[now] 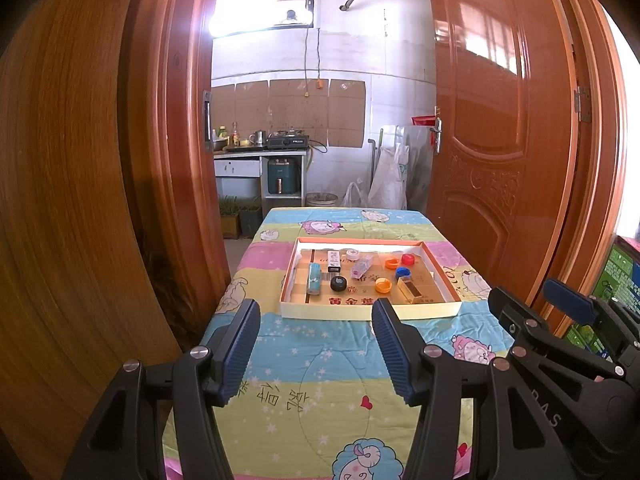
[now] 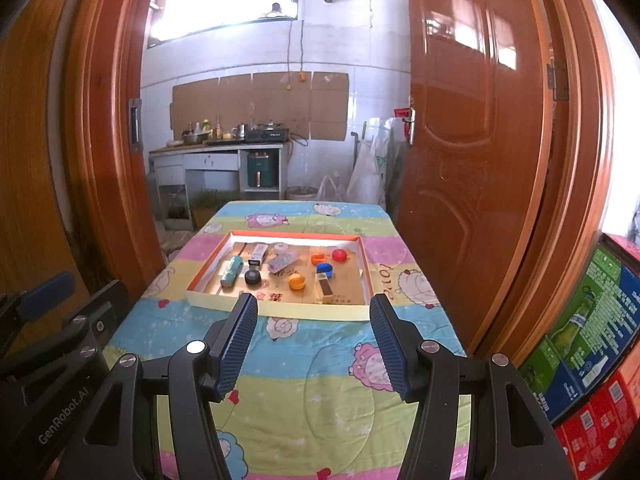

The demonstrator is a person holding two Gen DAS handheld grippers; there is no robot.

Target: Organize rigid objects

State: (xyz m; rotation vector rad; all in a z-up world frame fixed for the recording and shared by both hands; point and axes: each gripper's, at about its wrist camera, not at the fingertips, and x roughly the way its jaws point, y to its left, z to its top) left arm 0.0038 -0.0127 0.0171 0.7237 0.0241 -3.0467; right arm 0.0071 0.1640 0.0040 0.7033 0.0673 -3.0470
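Observation:
A shallow cardboard box lid (image 1: 360, 313) (image 2: 280, 310) lies on the table. Inside it are a teal tube (image 1: 313, 278) (image 2: 231, 272), a black round piece (image 1: 338, 283) (image 2: 252, 277), a white stick-shaped item (image 1: 333, 261), a clear wrapped packet (image 1: 362, 267) (image 2: 283, 261), several bottle caps in orange, red and blue (image 1: 403, 272) (image 2: 324, 268), and a small cream box (image 1: 411, 290) (image 2: 325, 289). My left gripper (image 1: 316, 346) is open over the near part of the table, short of the lid, holding nothing. My right gripper (image 2: 314, 342) is open too, empty, at about the same distance.
A cartoon-print cloth (image 1: 320, 380) (image 2: 312, 392) covers the table. Wooden doors (image 1: 500, 140) (image 2: 480, 140) flank it. Stacked printed cartons (image 2: 592, 340) stand to the right. A kitchen counter with a stove (image 1: 264, 146) lies beyond the table.

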